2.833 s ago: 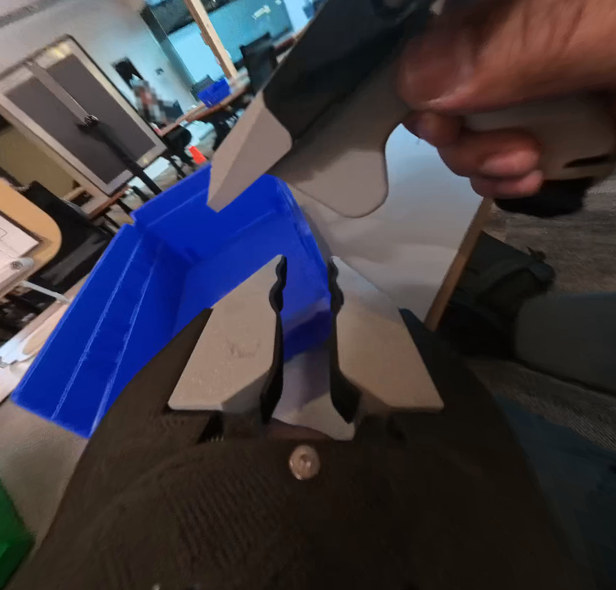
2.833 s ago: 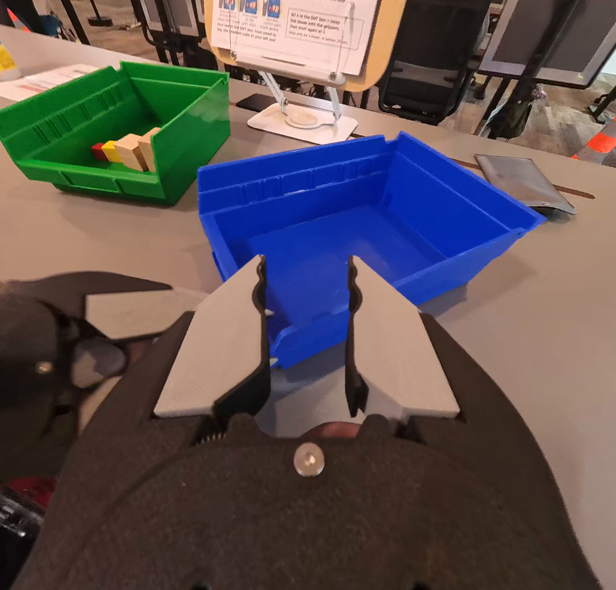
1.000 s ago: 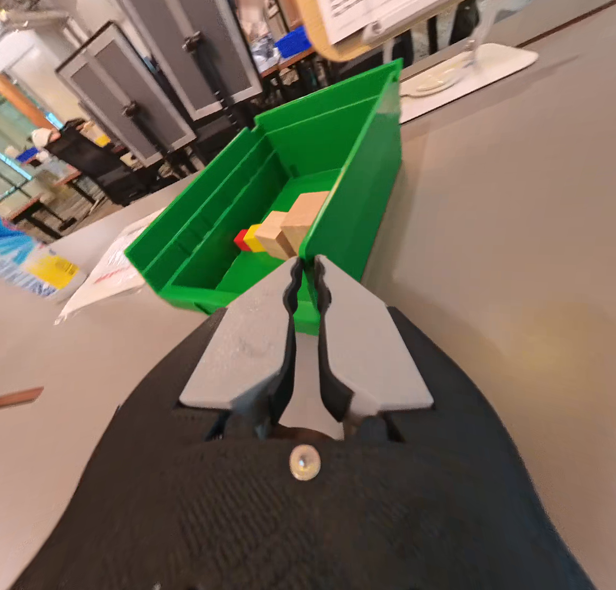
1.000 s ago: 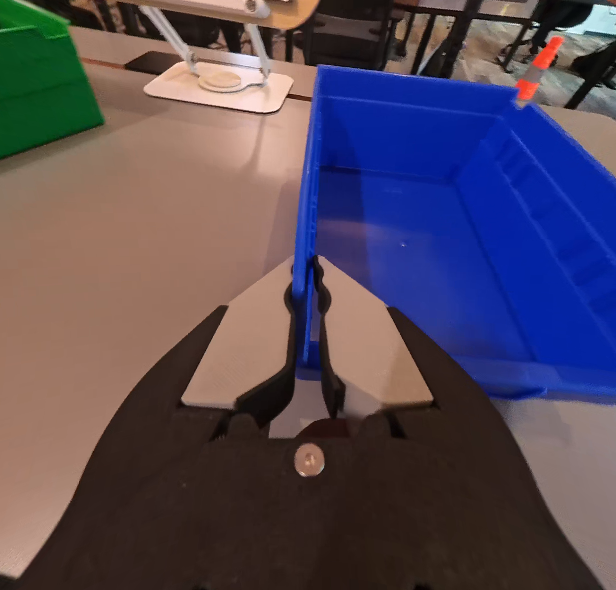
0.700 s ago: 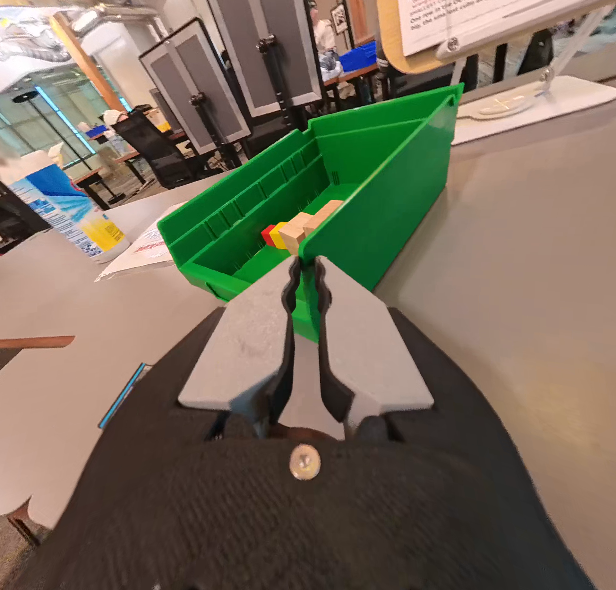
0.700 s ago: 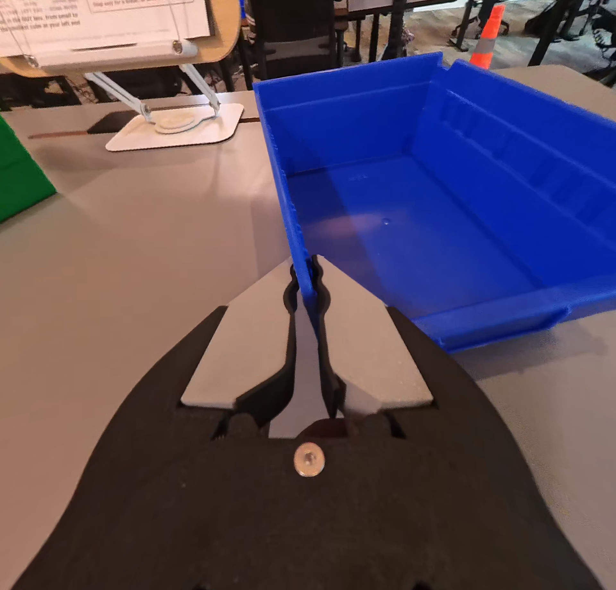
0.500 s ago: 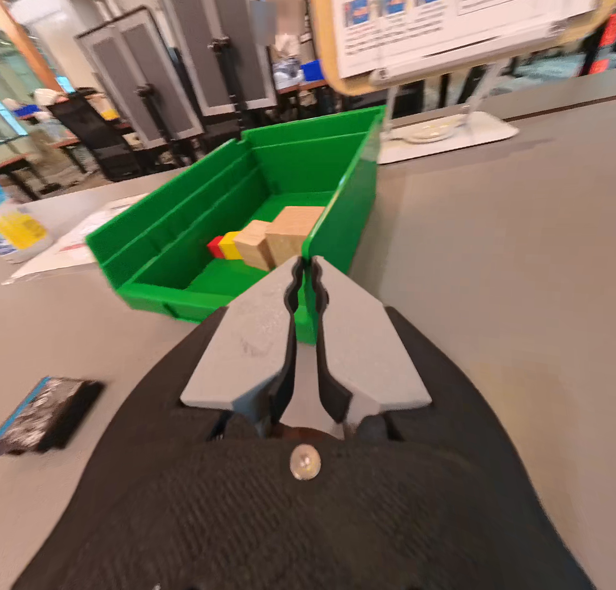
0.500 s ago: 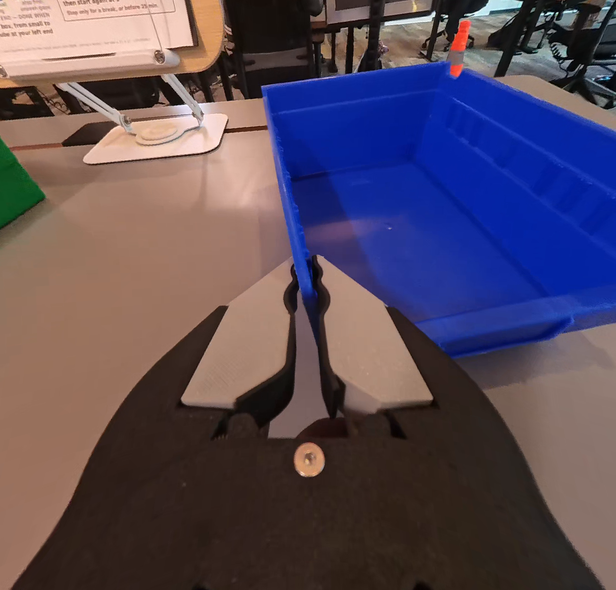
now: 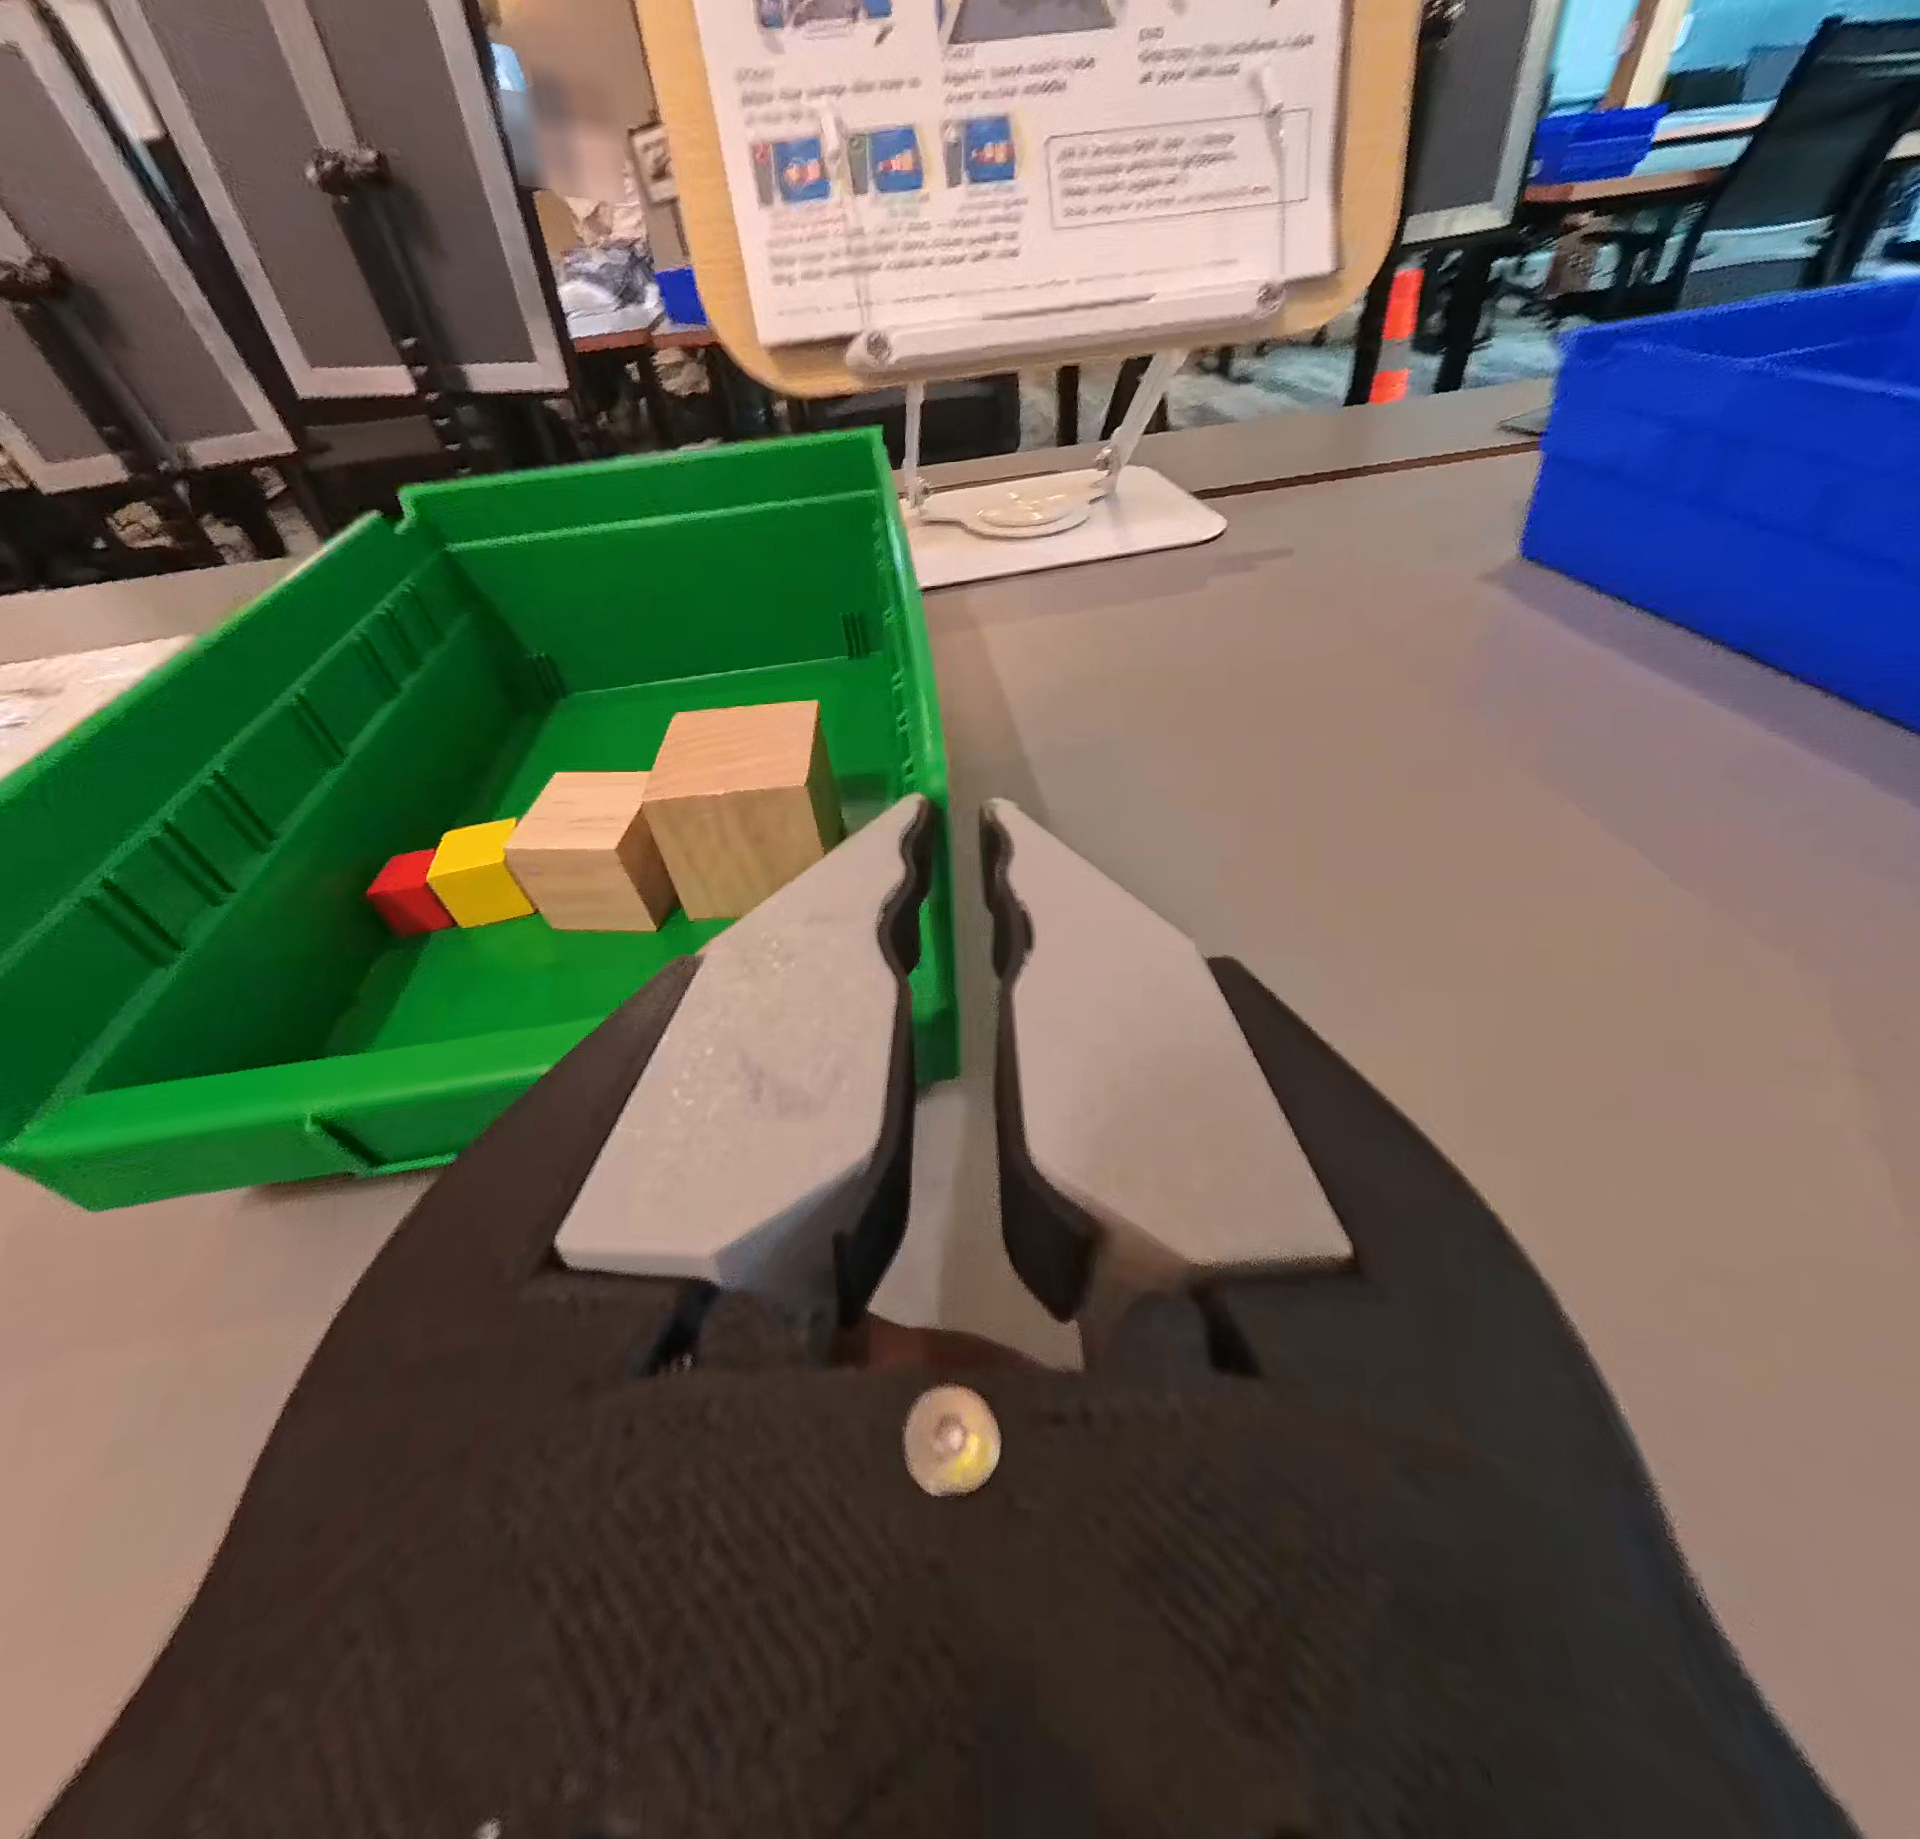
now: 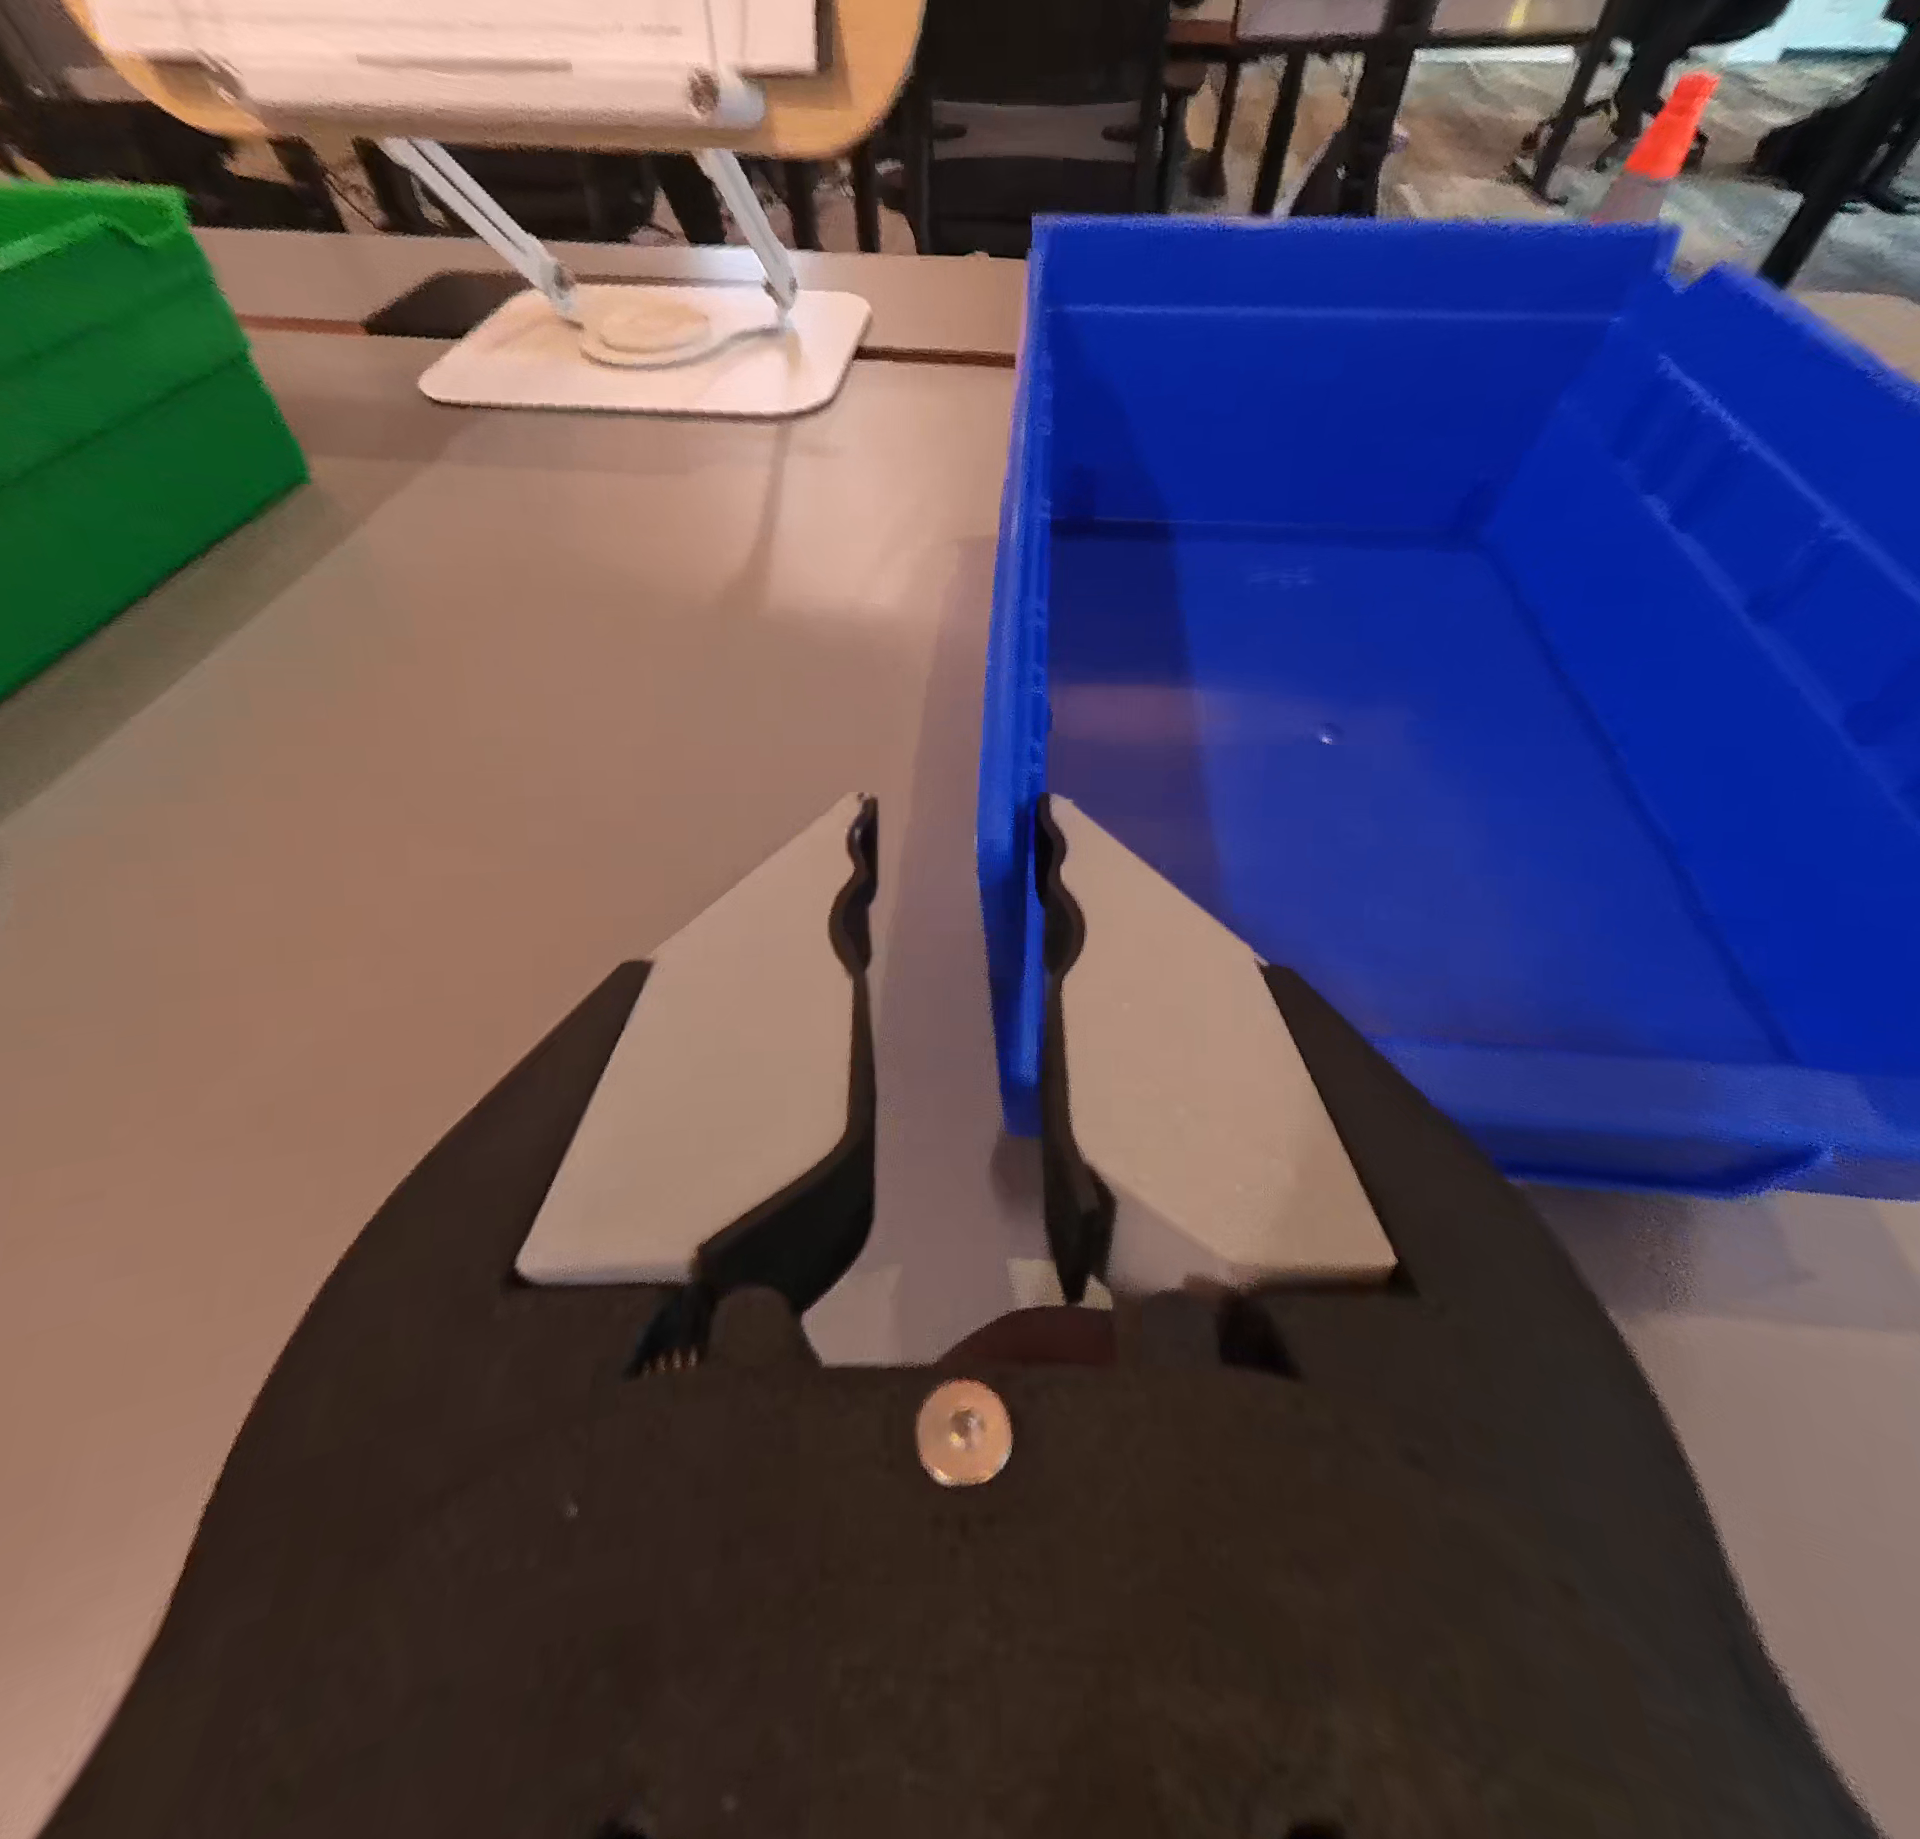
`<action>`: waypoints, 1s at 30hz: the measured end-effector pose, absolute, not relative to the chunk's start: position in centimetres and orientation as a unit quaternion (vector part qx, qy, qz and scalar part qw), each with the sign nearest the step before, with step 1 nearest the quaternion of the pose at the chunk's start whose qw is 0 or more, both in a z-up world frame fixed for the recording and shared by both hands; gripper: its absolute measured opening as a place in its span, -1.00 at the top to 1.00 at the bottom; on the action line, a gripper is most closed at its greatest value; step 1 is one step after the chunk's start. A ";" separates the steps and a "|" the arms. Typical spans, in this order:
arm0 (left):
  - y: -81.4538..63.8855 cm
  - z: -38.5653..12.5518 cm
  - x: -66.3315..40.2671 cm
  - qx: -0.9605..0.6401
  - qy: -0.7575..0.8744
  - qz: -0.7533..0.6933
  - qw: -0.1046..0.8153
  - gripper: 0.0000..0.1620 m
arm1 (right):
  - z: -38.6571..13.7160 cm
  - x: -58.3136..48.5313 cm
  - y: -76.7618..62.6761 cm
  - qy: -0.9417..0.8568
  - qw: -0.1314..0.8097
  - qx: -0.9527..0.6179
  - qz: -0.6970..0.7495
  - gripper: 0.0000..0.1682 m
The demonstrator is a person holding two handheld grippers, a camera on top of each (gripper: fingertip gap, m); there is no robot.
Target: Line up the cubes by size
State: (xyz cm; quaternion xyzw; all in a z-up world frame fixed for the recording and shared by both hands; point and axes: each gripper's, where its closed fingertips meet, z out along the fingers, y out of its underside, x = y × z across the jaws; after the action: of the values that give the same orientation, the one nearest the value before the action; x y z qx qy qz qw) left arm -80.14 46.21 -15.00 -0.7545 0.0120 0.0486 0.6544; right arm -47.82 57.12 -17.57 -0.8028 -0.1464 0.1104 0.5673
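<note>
In the left wrist view, the green bin (image 9: 665, 542) sits at ten o'clock on the bench (image 9: 1403, 854). Inside it, four cubes stand touching in a row, rising in size from left to right: red cube (image 9: 403, 890), yellow cube (image 9: 480, 873), small wooden cube (image 9: 587, 849), large wooden cube (image 9: 736, 807). The left tool (image 9: 954, 833) straddles the bin's right wall at twelve o'clock; half a second ago it pinched that wall, and now a narrow gap shows on either side, so the grip appears released.

Behind, at twelve o'clock, a clipboard stand (image 9: 1039, 127) faces the work.

In the right wrist view, the blue bin (image 10: 1351, 418) lies at one o'clock and holds nothing. The right tool (image 10: 956, 823), clamped on the bin's left wall half a second ago, now stands parted to a moderate width, the wall near its right finger (image 10: 1164, 1062).

Judgement: both bins have just been set down. The cubes sit ordered in the green bin, so a fresh round into the blue bin probably follows.
</note>
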 end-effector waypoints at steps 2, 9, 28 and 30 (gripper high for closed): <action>45.2 -13.2 -79.3 -0.741 0.034 0.044 0.669 0.93 | -15.6 -47.8 55.9 -0.160 0.593 -0.779 0.127 0.63; 42.4 -9.0 -79.7 -0.733 0.063 0.049 0.675 0.64 | -9.4 -52.9 51.0 -0.298 0.595 -0.715 0.213 0.28; 50.2 -9.4 -87.7 -0.735 -0.075 0.083 0.668 0.01 | -11.5 -63.4 66.8 -0.193 0.648 -0.736 0.038 0.02; 50.8 -9.8 -88.0 -0.731 -0.076 0.087 0.672 0.04 | -11.9 -63.4 67.2 -0.199 0.654 -0.729 0.035 -0.01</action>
State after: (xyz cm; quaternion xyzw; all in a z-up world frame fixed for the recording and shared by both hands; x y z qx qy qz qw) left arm -87.97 50.83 -9.75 -0.7314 -0.0762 0.0869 0.6721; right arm -63.41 67.21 -11.92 -0.7291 -0.1991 0.0345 0.6539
